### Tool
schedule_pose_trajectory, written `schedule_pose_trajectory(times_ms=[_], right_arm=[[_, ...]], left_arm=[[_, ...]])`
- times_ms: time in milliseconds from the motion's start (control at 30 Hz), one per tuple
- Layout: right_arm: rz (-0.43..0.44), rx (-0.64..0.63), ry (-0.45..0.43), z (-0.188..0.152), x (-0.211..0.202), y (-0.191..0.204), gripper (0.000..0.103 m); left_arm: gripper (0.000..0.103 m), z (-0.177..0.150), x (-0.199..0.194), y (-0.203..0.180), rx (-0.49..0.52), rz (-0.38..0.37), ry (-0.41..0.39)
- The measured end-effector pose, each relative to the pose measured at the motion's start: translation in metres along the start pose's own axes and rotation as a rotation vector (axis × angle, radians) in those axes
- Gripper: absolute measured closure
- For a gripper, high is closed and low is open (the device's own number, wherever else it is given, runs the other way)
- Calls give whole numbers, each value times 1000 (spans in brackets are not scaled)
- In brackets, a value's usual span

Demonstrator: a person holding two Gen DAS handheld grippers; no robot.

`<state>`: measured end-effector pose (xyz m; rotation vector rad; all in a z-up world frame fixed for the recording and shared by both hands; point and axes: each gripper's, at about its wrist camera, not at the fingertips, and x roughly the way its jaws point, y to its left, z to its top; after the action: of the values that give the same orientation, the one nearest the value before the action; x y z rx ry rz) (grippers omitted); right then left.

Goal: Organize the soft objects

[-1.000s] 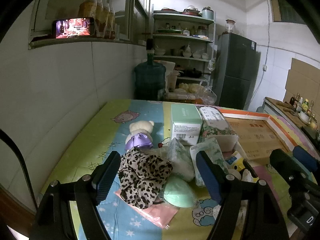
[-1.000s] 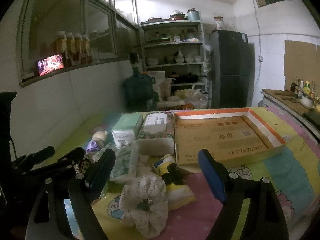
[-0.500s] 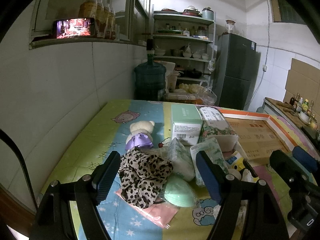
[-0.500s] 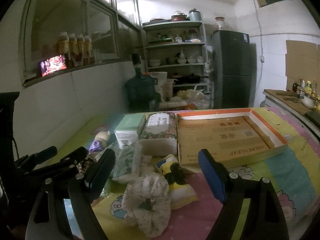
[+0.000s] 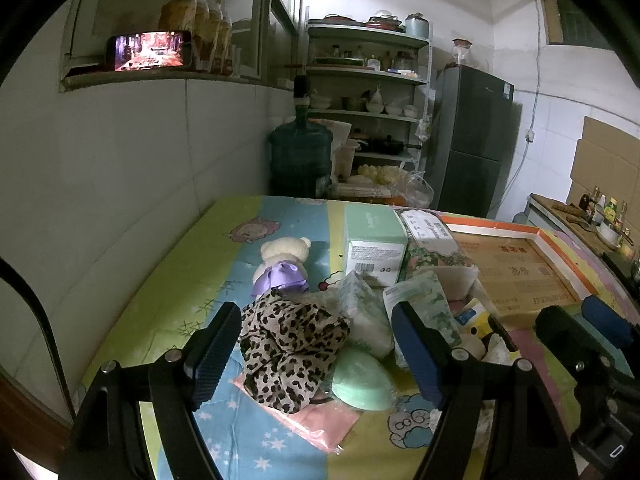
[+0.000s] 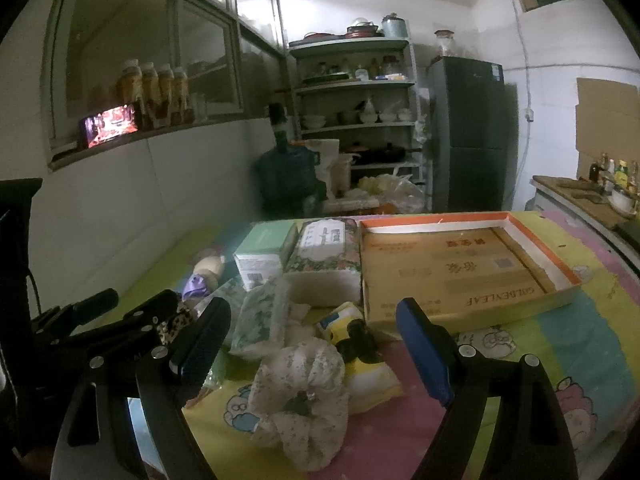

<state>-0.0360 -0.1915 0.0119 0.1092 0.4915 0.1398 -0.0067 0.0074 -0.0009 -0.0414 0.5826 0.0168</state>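
Note:
A pile of soft things lies on the cartoon-print table. In the left wrist view a leopard-print scrunchie (image 5: 290, 344) sits between my open left gripper's (image 5: 316, 350) fingers, with a mint green sponge (image 5: 362, 380) and a pink cloth (image 5: 308, 420) beside it, and a cream teddy bear with a purple bow (image 5: 282, 266) behind. Tissue packs (image 5: 424, 308) lie to the right. In the right wrist view a white floral scrunchie (image 6: 300, 396) lies between my open right gripper's (image 6: 316, 350) fingers, beside a yellow plush (image 6: 360, 356). An empty orange-rimmed cardboard tray (image 6: 460, 268) lies at the right.
A mint green box (image 5: 374, 244) and a floral tissue pack (image 6: 324, 256) stand behind the pile. A wall runs along the table's left side. A water jug (image 5: 300, 160), shelves and a fridge (image 5: 470, 140) stand beyond the far edge.
The right gripper has shifted slightly, so the pile sits a little higher in its view. The left gripper has not visibly moved.

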Motion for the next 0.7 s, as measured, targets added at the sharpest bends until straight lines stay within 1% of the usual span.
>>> schedule_pose_trajectory(times_ms=[233,367,533,667,700], right_arm=[[40,-1,31,-11,6,1,17],[65,-35,68,-26,13,6,17],[85,-55,132,-45,27,12,17],[94,-74,139,-51,33,16,17],[96,-78,143,-52,36,17,19]], left_arm=[[25,-11,1,11,-14,-11,-3],[25,-26,-2,18,0,-21,-25],[25,-43,-1,27,-14,-67,-11],[25,-53,0,33,-19,-83,-6],[25,-54,2,34,-22,-88,1]])
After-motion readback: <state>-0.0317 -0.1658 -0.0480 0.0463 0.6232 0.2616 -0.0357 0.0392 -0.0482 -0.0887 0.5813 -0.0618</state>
